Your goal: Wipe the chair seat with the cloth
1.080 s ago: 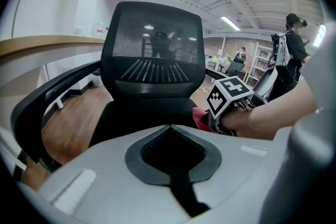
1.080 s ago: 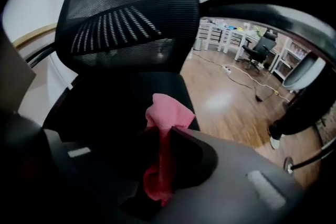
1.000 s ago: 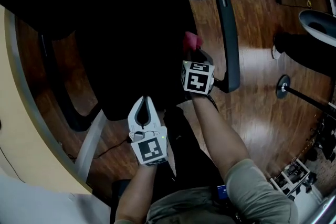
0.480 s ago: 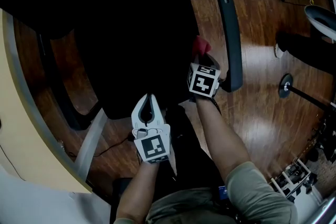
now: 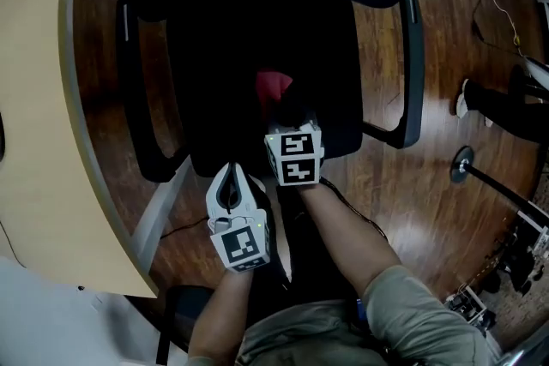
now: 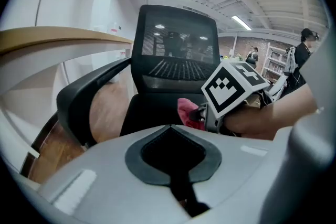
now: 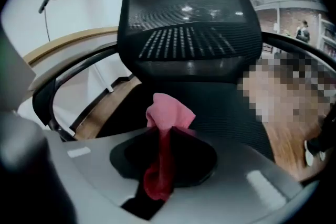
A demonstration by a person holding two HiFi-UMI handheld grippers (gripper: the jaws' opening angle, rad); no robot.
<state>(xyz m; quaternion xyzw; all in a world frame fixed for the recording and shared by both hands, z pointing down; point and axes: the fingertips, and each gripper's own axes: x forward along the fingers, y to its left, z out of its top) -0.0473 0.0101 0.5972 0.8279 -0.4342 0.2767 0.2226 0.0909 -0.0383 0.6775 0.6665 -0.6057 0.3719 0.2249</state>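
Dark wood floor all round the black chair seat. Fingers of my right gripper are clamped on the pink cloth, over the seat's front middle. My left gripper, fingers pressed together on nothing, hangs at the seat's front edge. Pale worktop left of the seat.

Matt mesh seat, glossy wood floor

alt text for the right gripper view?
The right gripper is shut on a pink cloth, its bunched end sticking out past the jaws over the black chair seat. Behind rise the mesh backrest and, at left, a black armrest and a curved wooden desk edge.
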